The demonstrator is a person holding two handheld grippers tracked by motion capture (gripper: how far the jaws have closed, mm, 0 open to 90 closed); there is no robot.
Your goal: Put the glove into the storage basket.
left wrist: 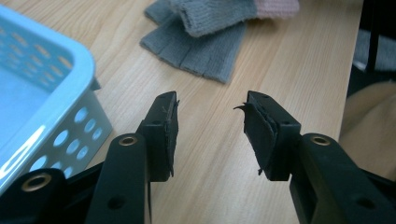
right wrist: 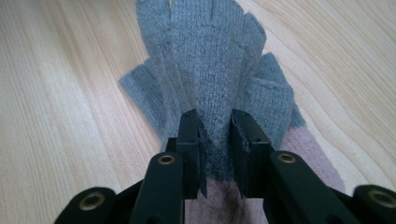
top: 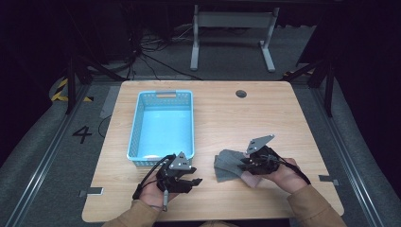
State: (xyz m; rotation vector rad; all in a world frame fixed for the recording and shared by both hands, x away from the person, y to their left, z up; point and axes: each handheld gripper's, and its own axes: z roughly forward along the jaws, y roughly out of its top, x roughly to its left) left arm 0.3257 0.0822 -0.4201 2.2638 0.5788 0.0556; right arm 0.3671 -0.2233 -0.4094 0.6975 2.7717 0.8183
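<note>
Two grey knit gloves with pink cuffs lie one on top of the other on the wooden table (top: 246, 118). The upper glove (right wrist: 210, 56) is pinched at its palm between the pads of my right gripper (right wrist: 215, 135), which is shut on it. The lower glove (right wrist: 273, 100) spreads out beneath. In the high view the gloves (top: 226, 164) lie front right, with the right gripper (top: 247, 165) at their right end. My left gripper (left wrist: 210, 126) stands open over bare wood with nothing between its jaws. It sits (top: 196, 176) just in front of the blue basket, and the gloves (left wrist: 201, 46) lie beyond it.
A light blue perforated plastic basket (top: 136, 124) stands on the left half of the table, its near corner (left wrist: 70, 60) close beside my left gripper. A round cable hole (top: 241, 93) is at the table's far edge. A table frame stands on the floor beyond.
</note>
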